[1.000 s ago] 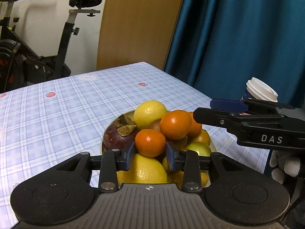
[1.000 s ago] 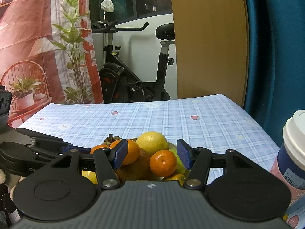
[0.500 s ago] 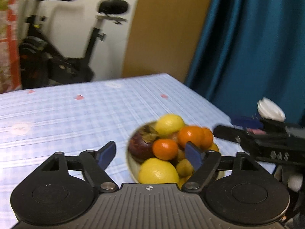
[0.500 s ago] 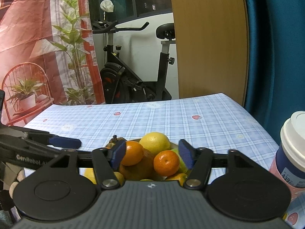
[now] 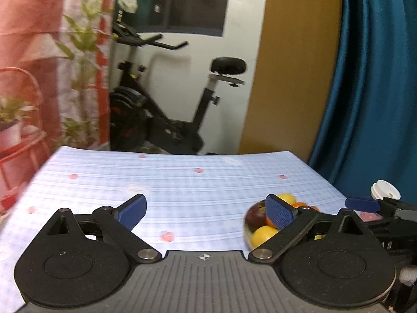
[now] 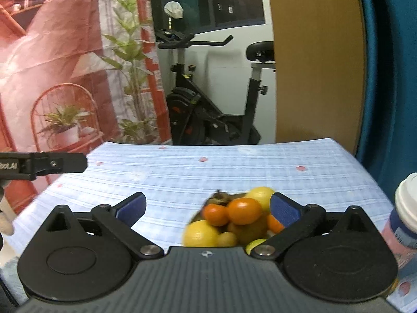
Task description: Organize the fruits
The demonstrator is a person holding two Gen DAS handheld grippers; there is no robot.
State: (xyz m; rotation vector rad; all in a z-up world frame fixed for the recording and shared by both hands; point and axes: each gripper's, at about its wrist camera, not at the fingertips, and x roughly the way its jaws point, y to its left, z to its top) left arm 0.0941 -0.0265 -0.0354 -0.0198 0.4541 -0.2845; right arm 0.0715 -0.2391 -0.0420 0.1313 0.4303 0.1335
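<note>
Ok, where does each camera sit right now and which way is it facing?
Left wrist: sits on the left tool, facing across the table toward the exercise bike; its opening fingers hold nothing, and the fruit bowl lies to the right.
Right wrist: sits on the right tool, facing the same way; nothing is gripped, fruit bowl just beyond, cup at right.
Shared: table, bowl, bike, cup; each view catches the other tool.
</note>
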